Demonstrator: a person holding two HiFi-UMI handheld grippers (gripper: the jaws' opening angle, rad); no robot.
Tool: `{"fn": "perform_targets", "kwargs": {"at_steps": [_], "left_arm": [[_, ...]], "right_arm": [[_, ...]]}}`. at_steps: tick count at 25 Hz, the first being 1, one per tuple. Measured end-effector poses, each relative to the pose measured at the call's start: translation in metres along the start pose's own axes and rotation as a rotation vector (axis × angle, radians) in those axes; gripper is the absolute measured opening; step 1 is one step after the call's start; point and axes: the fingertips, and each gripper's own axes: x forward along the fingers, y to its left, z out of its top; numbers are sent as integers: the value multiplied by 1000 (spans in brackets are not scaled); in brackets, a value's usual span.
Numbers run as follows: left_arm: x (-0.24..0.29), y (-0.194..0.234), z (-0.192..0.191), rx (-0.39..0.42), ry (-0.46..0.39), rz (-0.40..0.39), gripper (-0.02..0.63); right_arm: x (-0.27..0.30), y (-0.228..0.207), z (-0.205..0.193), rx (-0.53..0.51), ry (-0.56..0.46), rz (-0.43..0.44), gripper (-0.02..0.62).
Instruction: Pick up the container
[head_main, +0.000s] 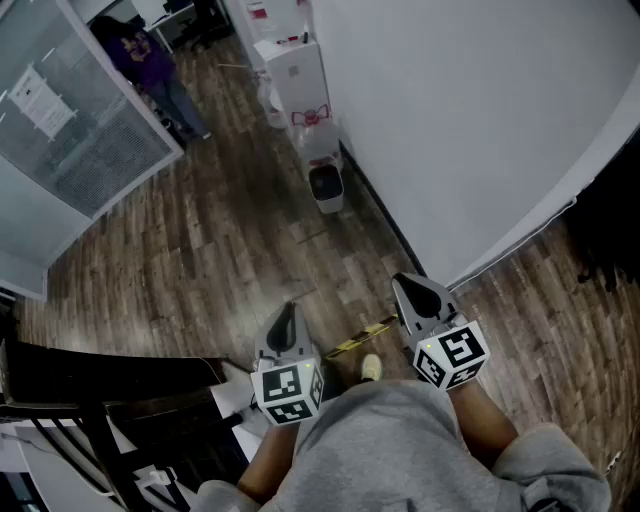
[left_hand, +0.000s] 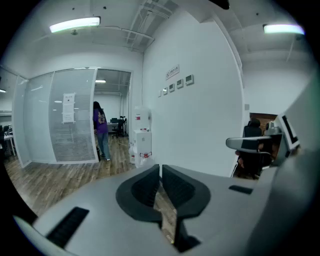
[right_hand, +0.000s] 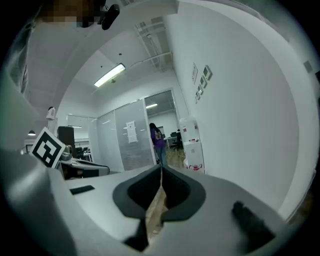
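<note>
Low in frame, my left tongs (head_main: 288, 318) and right tongs (head_main: 412, 288) sit closed, empty. No container visible; finding it comes next.

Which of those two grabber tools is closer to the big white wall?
Right. The right gripper is held on the side next to the white wall; the left gripper is beyond it, farther out over the wooden floor.

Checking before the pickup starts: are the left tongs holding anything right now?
No, in the left gripper view the left tongs sit closed against each other with nothing between them.
</note>
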Motion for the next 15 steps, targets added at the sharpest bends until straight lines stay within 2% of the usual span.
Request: {"fn": "perform_targets", "kwargs": {"at_steps": [5, 11, 15], "left_arm": [[4, 10, 13, 31, -30, 48, 31], [8, -3, 18, 53, -21, 50, 30], [10, 0, 21, 64, -24, 33, 31]], "right_arm": [[14, -11, 14, -7, -63, 20, 26], [4, -39, 21, 51, -87, -16, 26], [5, -41, 20, 81, -101, -34, 26]]}}
